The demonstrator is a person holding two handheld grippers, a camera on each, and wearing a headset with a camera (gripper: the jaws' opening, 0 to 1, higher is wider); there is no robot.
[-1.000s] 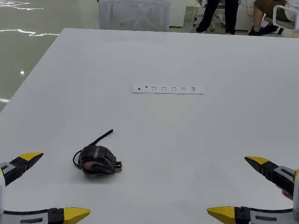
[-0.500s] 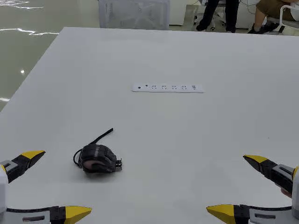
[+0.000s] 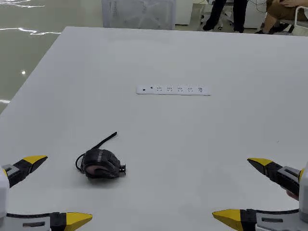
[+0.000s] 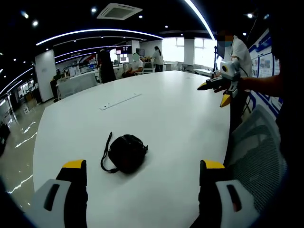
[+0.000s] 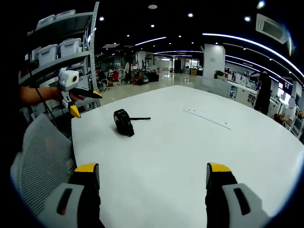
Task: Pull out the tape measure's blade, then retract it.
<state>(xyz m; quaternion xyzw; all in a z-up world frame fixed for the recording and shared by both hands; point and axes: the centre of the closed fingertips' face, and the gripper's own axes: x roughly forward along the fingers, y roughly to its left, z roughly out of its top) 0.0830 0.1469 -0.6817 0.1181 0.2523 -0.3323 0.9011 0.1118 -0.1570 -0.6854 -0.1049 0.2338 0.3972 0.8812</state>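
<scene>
As you hold both at the near edge of the table (image 3: 202,139), your left gripper (image 3: 62,188) and right gripper (image 3: 236,188) have their jaws spread wide, empty. The tape measure (image 3: 100,164) lies just beyond the left gripper, untouched, and a power strip (image 3: 173,90) lies farther out, mid-table.

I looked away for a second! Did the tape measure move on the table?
No. The tape measure lies just where it was, below and left of the power strip; only the camera shifted slightly.

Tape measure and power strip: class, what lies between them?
Only bare white table separates the tape measure from the power strip, seen in the head view.
</scene>
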